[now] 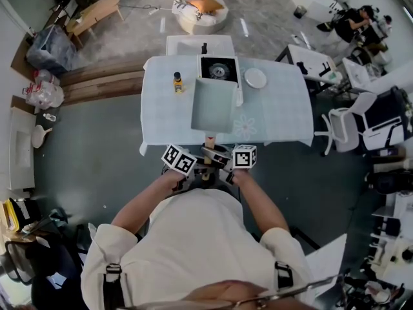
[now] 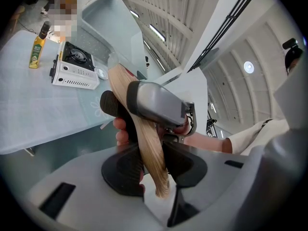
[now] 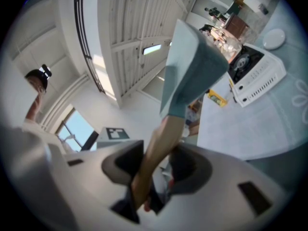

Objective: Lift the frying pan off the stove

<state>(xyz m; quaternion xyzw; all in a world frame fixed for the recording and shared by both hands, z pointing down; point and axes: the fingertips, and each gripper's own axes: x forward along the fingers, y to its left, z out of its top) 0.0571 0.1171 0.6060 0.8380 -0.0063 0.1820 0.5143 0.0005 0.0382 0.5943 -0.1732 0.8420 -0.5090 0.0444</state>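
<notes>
A square pale-teal frying pan [image 1: 213, 103] with a wooden handle [image 1: 209, 140] hangs in the air above the table, in front of the white portable stove [image 1: 220, 70] and clear of it. Both grippers hold the handle near the person's body. My left gripper [image 1: 199, 168] is shut on the wooden handle [image 2: 146, 143]. My right gripper [image 1: 221, 163] is shut on the same handle [image 3: 159, 153], with the pan [image 3: 192, 66] rising beyond its jaws. The stove's burner [image 2: 77, 56] is bare.
On the light-blue table [image 1: 277, 115] stand a yellow oil bottle [image 1: 177, 82] left of the stove and a small white plate [image 1: 255, 78] right of it. Office chairs [image 1: 361, 124] and desks stand to the right. A smaller white table [image 1: 187, 44] adjoins the far side.
</notes>
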